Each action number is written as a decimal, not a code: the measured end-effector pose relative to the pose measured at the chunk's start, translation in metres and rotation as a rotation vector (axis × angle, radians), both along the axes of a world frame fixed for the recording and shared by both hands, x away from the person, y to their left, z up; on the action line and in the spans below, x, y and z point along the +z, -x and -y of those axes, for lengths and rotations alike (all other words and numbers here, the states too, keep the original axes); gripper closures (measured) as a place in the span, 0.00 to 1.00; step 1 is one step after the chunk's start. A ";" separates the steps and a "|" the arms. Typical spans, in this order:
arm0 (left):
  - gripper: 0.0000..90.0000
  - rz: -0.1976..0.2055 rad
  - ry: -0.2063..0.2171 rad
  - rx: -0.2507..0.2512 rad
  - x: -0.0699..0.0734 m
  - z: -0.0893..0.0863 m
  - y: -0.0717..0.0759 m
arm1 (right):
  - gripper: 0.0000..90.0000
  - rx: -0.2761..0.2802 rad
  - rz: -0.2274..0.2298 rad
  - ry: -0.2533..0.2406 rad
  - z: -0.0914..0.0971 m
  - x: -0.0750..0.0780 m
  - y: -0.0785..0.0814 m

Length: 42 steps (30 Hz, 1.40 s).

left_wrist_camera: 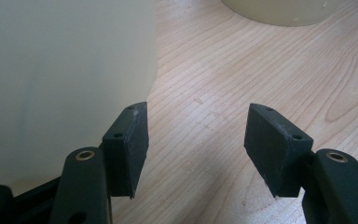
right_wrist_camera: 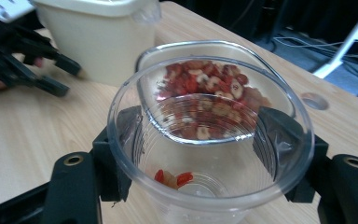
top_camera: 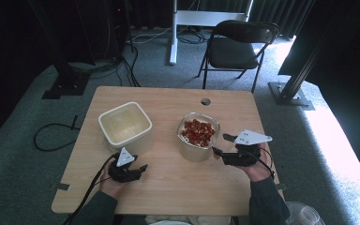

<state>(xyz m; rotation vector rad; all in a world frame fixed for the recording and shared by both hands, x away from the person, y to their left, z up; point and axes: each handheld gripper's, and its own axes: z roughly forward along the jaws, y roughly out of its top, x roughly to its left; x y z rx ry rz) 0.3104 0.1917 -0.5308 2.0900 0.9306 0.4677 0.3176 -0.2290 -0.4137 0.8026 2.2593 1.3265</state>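
High view: dim room, black curtains, strong daylight spilling in at right edge, carpet (top_camera: 342, 140) there blown out white. Table (top_camera: 168, 183) evenly lit, soft shadows. Low resolution (blocky). Left gripper view: near container wall (left_wrist_camera: 65, 70) soft, washed pale. Right gripper view: clear cup (right_wrist_camera: 209, 140) sharp; background and upper-left corner blurred.

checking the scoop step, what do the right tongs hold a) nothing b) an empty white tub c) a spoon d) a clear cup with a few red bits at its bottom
d: in the right gripper view the right tongs clamp both sides of a clear cup with a few red bits at its bottom, beside the full tub.
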 end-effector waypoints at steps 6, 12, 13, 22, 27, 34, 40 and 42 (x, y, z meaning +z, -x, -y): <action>0.45 0.002 0.001 0.000 0.000 0.001 0.000 | 0.36 0.040 -0.025 -0.049 -0.001 -0.001 -0.002; 0.45 0.002 0.001 0.000 0.000 0.001 0.000 | 0.36 0.062 -0.036 -0.062 -0.004 0.000 -0.003; 0.45 0.002 0.001 0.000 0.000 0.001 0.000 | 0.36 0.071 -0.037 -0.065 -0.006 0.000 -0.003; 0.45 0.001 0.000 -0.002 0.000 0.001 0.001 | 0.36 0.117 -0.044 -0.072 -0.016 0.003 -0.002; 0.45 0.001 -0.002 -0.003 0.000 0.001 0.000 | 0.36 0.161 -0.050 -0.074 -0.026 0.005 -0.002; 0.45 -0.001 -0.001 -0.004 0.000 0.001 0.000 | 0.36 0.197 -0.050 -0.078 -0.041 0.006 -0.004; 0.45 0.002 -0.003 -0.004 0.000 0.001 0.000 | 0.36 0.232 -0.052 -0.092 -0.059 0.008 -0.009; 0.45 0.002 0.001 -0.003 0.000 0.001 0.000 | 0.36 0.243 -0.051 -0.092 -0.069 0.010 -0.011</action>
